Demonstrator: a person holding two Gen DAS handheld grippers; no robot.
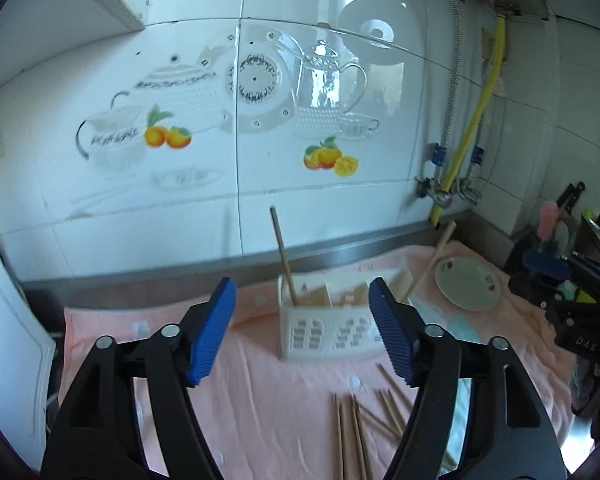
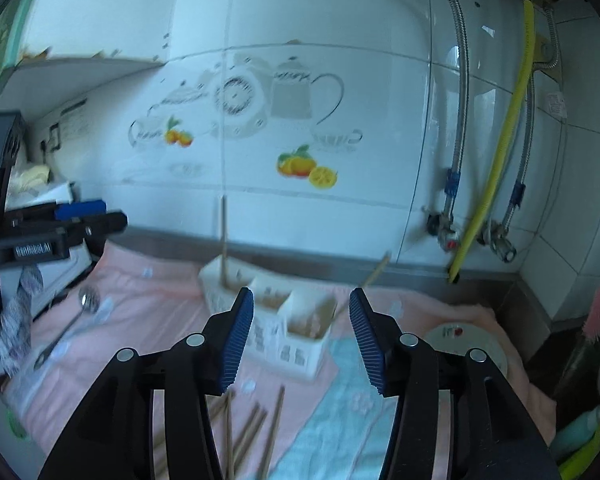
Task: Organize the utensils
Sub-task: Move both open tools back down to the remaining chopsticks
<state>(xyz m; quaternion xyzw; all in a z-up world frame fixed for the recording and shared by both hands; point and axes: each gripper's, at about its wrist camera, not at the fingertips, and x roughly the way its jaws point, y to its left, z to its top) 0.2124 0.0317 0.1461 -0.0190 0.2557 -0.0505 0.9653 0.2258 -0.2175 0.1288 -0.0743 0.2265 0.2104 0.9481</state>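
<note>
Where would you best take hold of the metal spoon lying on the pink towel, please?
Grip the spoon at mid-handle, coming straight down from above with the fingers across it: it lies flat on the pink towel, its handle slim, its bowl wide and rounded.

Home kitchen. Evidence: glossy white wall tiles printed with teapots, cups and oranges; a steel counter edge at the wall foot; a yellow gas hose and braided metal water hoses running down to valves – fed from an appliance mounted above. On the counter, a pink towel carries a white caddy, chopsticks, a plate and a spoon.
</note>
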